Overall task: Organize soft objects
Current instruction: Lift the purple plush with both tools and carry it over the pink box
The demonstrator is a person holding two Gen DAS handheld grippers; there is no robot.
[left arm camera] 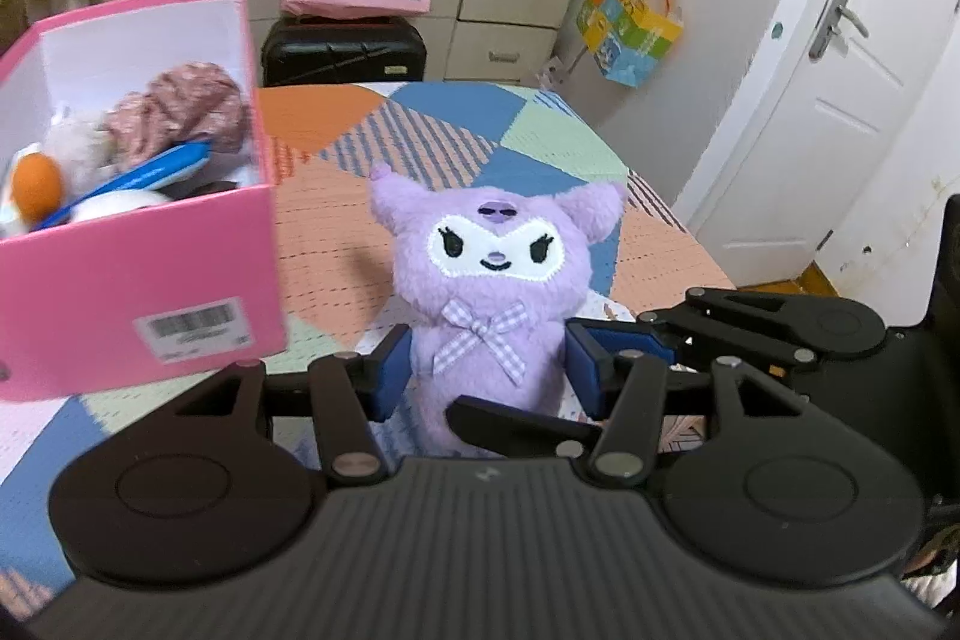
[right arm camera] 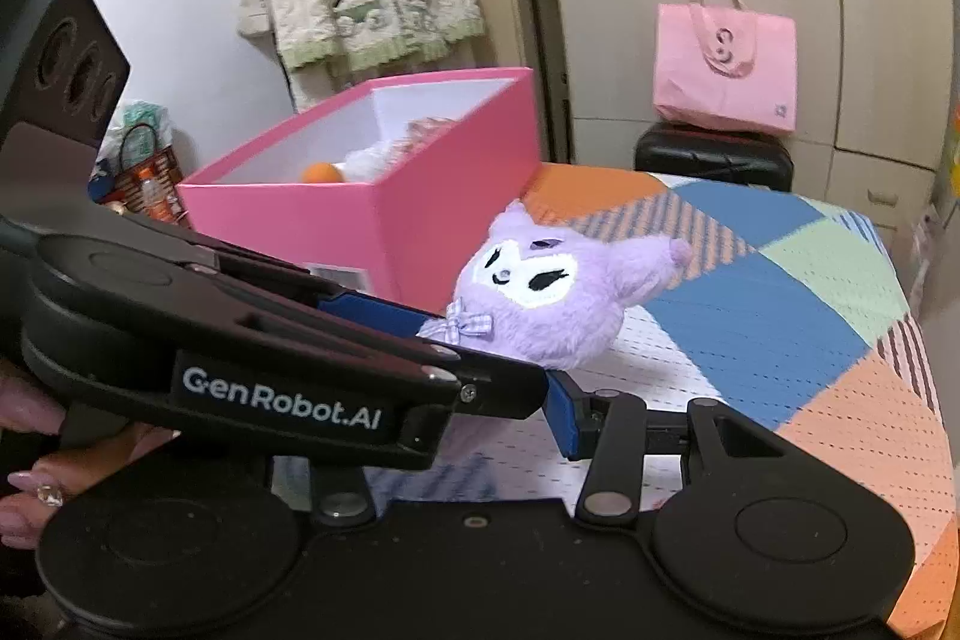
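Left tool (left arm camera: 487, 370) pinching purple plush (left arm camera: 492, 280) at the lower body, blue pads (left arm camera: 393, 370) pressing in on both flanks, just below the gingham bow (left arm camera: 480, 337). Jaws partly closed, squeezing fur.

Right tool (right arm camera: 510, 388) coming in from the side at the same plush (right arm camera: 540, 298); one blue pad (right arm camera: 564, 421) sitting just under the plush's bottom, other finger hidden behind left tool's body (right arm camera: 270, 352). Probably also gripping the lower body, but contact not clearly showing from either view.

Plush hanging above patchwork bed cover (left arm camera: 540, 130), just beside pink box (left arm camera: 120, 268). Long axis running bottom-to-head, standing upright in left wrist view, face toward the camera, ears up. In right wrist view, leaning with head tilted toward the right, away from the box (right arm camera: 390, 208).

Box standing open, already holding other soft items (left arm camera: 120, 148): orange, white, blue, mottled pink.

Hand (right arm camera: 36, 460) gripping left tool's handle at frame edge.
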